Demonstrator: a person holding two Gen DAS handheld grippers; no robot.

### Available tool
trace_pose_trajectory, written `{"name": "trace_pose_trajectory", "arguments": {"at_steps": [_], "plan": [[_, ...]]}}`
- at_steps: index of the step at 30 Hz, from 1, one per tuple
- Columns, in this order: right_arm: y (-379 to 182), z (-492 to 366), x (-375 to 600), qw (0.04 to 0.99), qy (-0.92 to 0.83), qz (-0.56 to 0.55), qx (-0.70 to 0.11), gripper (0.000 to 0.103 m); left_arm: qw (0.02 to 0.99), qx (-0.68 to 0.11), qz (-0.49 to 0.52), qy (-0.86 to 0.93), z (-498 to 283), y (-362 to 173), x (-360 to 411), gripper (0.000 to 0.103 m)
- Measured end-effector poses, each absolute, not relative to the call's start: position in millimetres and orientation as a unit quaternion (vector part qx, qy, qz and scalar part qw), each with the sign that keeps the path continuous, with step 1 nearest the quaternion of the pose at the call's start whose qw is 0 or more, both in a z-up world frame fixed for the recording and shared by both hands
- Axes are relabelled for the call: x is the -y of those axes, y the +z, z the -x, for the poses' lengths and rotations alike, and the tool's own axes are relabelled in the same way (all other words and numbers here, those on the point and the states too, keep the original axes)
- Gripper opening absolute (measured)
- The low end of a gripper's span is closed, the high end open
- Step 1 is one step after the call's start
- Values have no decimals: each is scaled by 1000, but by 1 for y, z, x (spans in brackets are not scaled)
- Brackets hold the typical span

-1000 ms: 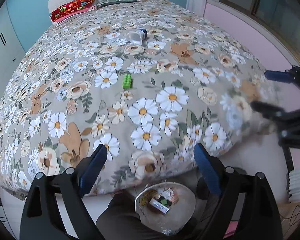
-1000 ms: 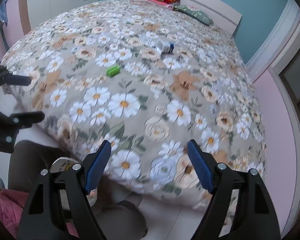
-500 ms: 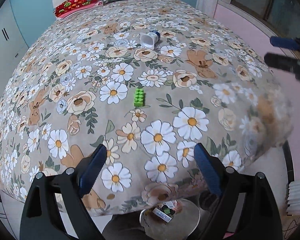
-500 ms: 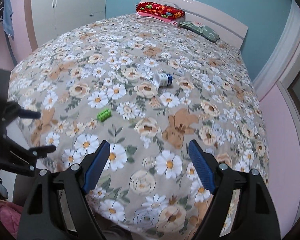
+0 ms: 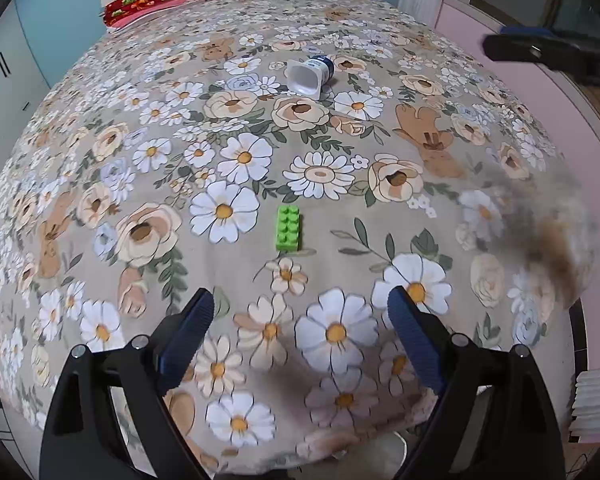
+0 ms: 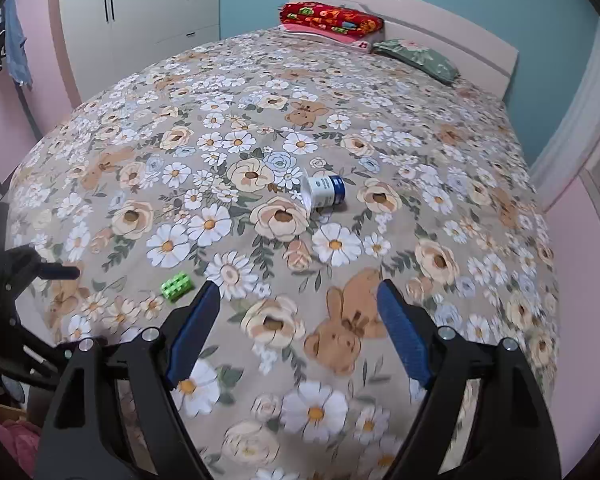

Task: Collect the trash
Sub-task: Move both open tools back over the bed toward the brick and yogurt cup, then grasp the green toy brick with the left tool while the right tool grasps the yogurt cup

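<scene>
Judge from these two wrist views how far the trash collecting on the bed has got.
Done: nothing that these views confirm. In hand: nothing; the left gripper and right gripper are both open and empty above the bedspread. Left: the yogurt cup lies tipped on its side, and the green brick sits nearer, both untouched.

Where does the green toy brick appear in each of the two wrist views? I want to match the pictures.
Left wrist view: the green toy brick lies near the centre, on the flowered bedspread, ahead of the open left gripper.
Right wrist view: the brick is lower left, beside the right gripper's left finger.
Shared landmark: the tipped white cup, farther up the bed.
</scene>
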State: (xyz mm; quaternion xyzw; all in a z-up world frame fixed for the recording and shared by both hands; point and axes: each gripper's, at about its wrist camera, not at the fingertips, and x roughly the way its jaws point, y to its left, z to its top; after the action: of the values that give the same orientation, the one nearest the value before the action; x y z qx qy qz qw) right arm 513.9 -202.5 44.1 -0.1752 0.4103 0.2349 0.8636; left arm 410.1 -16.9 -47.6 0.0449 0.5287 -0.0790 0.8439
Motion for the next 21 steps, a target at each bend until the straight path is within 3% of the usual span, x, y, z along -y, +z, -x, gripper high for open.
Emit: {"name": "trace_pose_trajectory", "arguments": {"at_steps": [21], "plan": [[-64,-693,137,837,262,217,-427,80,844,-523,-46,-110,-487,-127,17,90]]}}
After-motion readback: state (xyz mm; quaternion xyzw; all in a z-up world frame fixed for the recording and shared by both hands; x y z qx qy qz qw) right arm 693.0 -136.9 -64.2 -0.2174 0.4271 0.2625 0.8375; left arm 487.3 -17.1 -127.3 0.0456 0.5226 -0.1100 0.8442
